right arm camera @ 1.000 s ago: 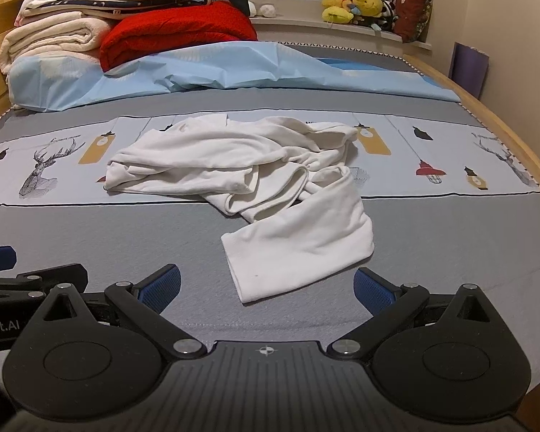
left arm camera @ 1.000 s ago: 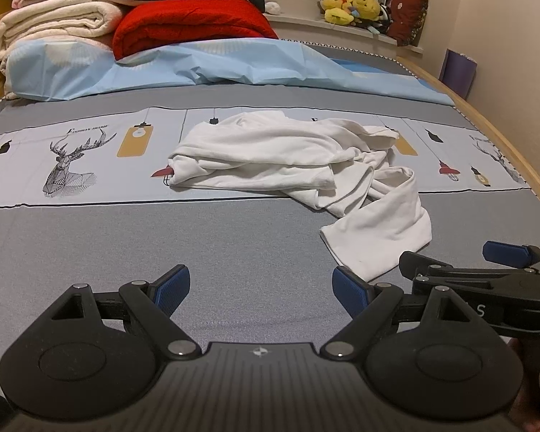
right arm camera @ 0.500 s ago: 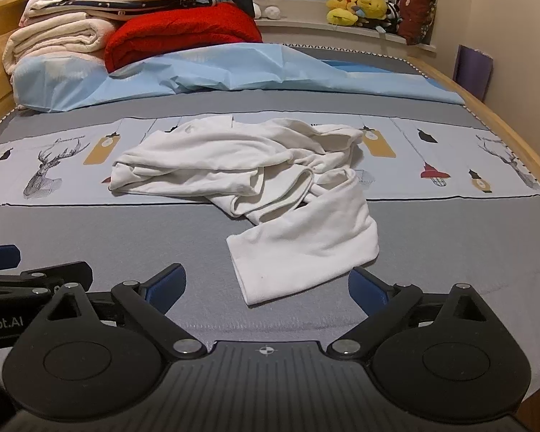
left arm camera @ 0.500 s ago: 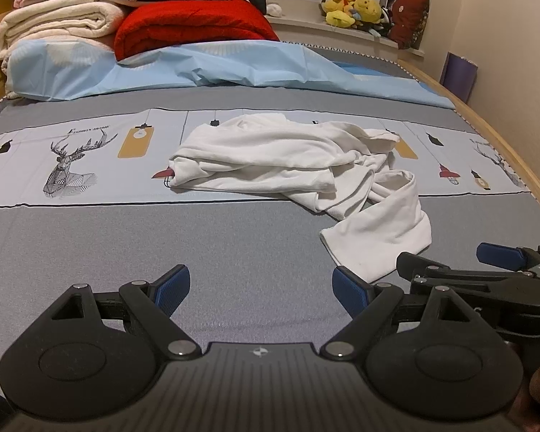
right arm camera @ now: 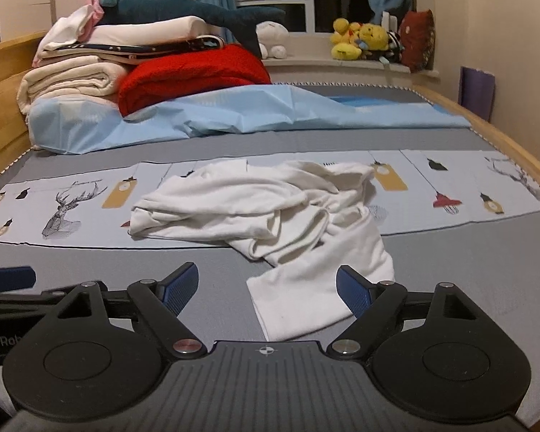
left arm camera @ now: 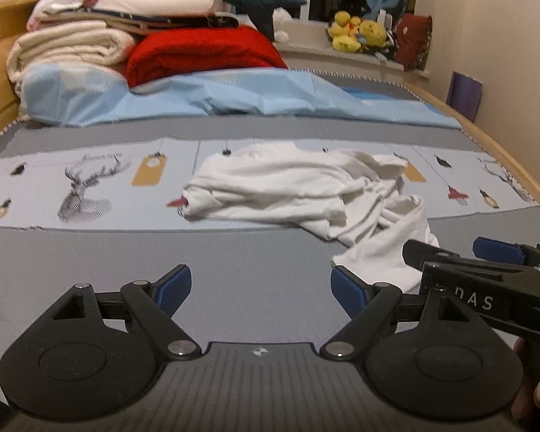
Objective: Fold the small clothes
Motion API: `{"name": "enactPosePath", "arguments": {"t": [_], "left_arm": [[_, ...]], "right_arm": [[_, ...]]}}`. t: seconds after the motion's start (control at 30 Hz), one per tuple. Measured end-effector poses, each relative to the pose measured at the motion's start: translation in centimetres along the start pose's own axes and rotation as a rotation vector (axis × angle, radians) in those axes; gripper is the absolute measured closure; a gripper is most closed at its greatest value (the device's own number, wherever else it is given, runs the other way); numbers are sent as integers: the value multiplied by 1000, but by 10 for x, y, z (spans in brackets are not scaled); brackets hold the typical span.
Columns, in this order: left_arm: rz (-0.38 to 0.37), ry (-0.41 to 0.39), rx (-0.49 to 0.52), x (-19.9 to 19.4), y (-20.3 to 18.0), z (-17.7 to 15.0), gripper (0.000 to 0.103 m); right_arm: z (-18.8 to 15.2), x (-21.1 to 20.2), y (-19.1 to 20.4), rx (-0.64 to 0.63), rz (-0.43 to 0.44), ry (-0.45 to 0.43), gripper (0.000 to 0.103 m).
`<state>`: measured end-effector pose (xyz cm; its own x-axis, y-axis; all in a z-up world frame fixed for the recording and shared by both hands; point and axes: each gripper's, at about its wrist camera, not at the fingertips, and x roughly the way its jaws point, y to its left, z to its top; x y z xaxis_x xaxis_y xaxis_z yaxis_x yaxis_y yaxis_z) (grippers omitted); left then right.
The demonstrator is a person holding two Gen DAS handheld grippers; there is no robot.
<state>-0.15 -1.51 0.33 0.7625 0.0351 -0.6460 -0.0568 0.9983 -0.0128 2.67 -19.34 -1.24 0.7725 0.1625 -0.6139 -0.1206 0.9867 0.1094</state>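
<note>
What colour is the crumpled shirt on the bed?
White. The shirt shows best in the right wrist view.

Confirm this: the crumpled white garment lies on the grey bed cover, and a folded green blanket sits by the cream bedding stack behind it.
Wrong colour: the blanket is red, as the right wrist view shows. The white garment on the grey bed cover and the cream bedding stack are as stated.

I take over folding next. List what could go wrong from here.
1. The right tongs are closing over the white garment's near flap, which looks doubled: they may pinch both layers.
2. The garment is crumpled, so lifting one end could drag the rest.
3. The left tongs, open, stand close alongside: they could collide.
</note>
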Motion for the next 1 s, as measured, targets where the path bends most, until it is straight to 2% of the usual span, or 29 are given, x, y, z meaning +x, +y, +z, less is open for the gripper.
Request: {"name": "enactPosePath", "arguments": {"t": [0.1, 0.2, 0.37, 0.5, 0.53, 0.57, 0.6, 0.63, 0.67, 0.8, 0.9, 1.0], "left_arm": [[5, -46, 4, -6, 1, 1, 14], [4, -59, 3, -9, 3, 4, 14], [-41, -26, -26, -8, 13, 17, 16], [-50, -12, 55, 5, 21, 50, 23], [-54, -15, 73, 11, 23, 59, 33], [-67, -20, 89, 19, 26, 70, 45], [-82, -20, 97, 27, 29, 80, 53], [-100, -15, 102, 39, 31, 89, 71], [-113, -6, 105, 48, 32, 96, 84], [-168, 25, 144, 98, 28, 110, 85], [-219, 58, 165, 136, 18, 105, 85], [-273, 120, 147, 174, 5, 92, 85]], "right_arm": [[3, 0, 0, 1, 27, -7, 18], [8, 1, -3, -5, 26, -11, 18], [23, 16, -29, 60, 8, 34, 18], [49, 36, -63, 107, -17, 33, 22], [57, 42, -70, 105, -30, 29, 32], [66, 49, -78, 112, -36, 26, 52], [72, 56, -86, 127, -27, 28, 64], [79, 65, -96, 151, -12, 36, 77], [83, 73, -103, 169, -9, 43, 77], [83, 115, -119, 172, -29, 83, 76], [61, 149, -127, 193, -27, 157, 62], [46, 180, -132, 216, -18, 271, 58]]}}
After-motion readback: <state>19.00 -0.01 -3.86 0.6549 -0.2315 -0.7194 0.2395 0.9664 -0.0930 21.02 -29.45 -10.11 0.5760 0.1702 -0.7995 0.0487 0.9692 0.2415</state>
